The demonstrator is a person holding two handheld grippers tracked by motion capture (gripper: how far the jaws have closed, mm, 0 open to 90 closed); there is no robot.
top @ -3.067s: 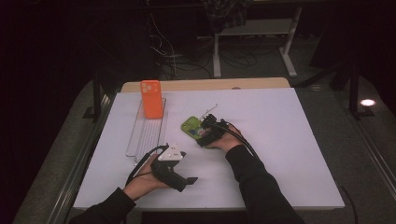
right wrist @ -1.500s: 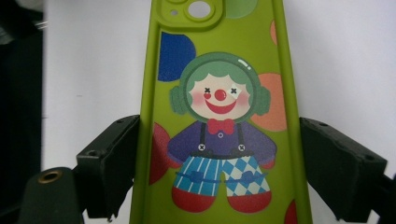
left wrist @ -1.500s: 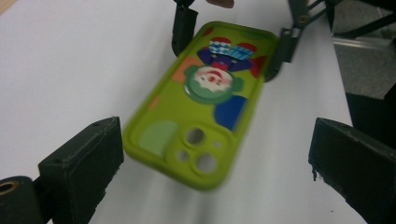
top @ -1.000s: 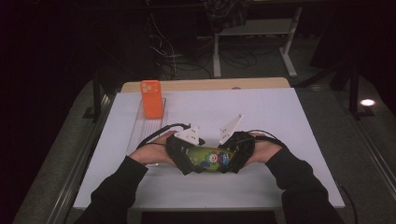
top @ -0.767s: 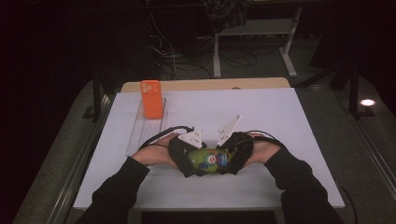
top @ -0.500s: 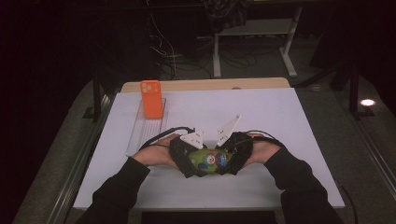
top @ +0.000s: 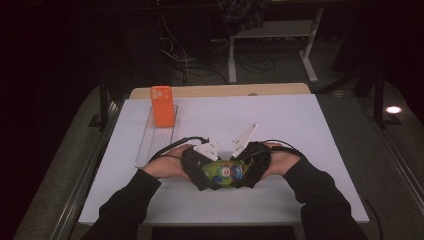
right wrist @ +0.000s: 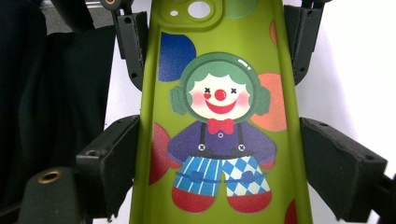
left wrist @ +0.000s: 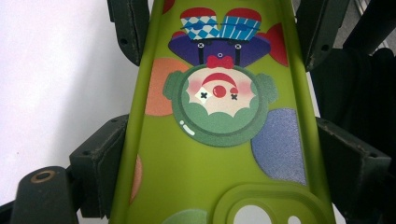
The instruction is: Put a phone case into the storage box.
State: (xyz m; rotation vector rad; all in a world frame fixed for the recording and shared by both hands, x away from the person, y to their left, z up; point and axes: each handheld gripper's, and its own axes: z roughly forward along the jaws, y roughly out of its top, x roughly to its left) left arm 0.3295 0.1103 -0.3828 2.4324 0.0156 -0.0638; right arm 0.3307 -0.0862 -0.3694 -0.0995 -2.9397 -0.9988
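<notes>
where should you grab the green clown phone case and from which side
Grip the green clown phone case across its two long side edges, coming in lengthwise from a short end. It is thin and flat, so only the narrow edges give opposing faces. The left gripper and right gripper each straddle it so, one from each end.

surface: white table point(top: 300, 130) | on it: clear tray point(top: 150, 145), far left | orange phone point(top: 162, 106) on tray

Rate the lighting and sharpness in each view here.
High view: white table bright, surroundings nearly black, green phone case small between the hands. Left gripper view: case print crisp, table glaring white. Right gripper view: print sharp, left side dark.
</notes>
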